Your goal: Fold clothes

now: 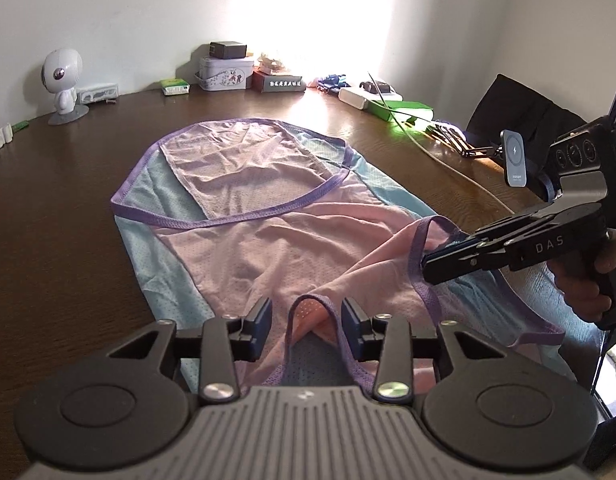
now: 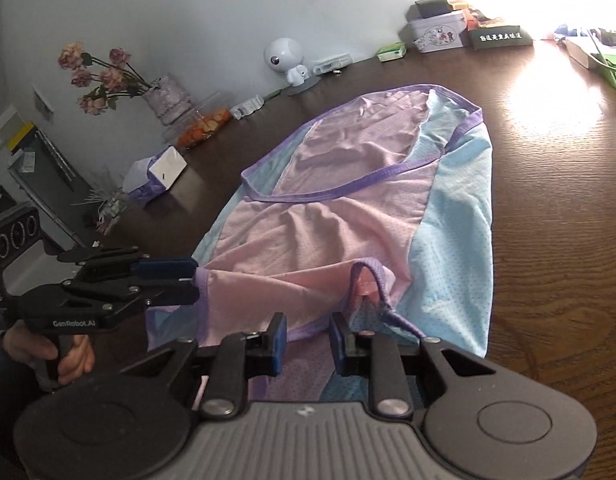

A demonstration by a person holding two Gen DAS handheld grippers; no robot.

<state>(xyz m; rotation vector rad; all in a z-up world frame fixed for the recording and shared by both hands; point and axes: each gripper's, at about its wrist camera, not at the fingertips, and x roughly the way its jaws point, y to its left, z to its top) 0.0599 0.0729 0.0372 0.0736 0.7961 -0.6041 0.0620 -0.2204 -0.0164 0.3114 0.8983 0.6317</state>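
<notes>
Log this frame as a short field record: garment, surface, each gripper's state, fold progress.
garment: pink and blue mesh top with purple trim, lying flat
surface: dark wooden table
left gripper: open, fingers either side of a raised purple strap
right gripper: open, at the near hem
fold progress: near edge bunched, no fold laid yet
background: white robot figurine, tin box

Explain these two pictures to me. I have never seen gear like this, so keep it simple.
There is no robot here. A person holds a handheld gripper in each hand, each with two fingers and a camera looking along them. One picture looks out from the left gripper, the other from the right gripper. On the brown table lies a pink, blue and purple mesh garment. A toy robot and a tin stand by the wall. Both pairs of fingers stand apart at the garment's near edge, and nothing looks clamped.
</notes>
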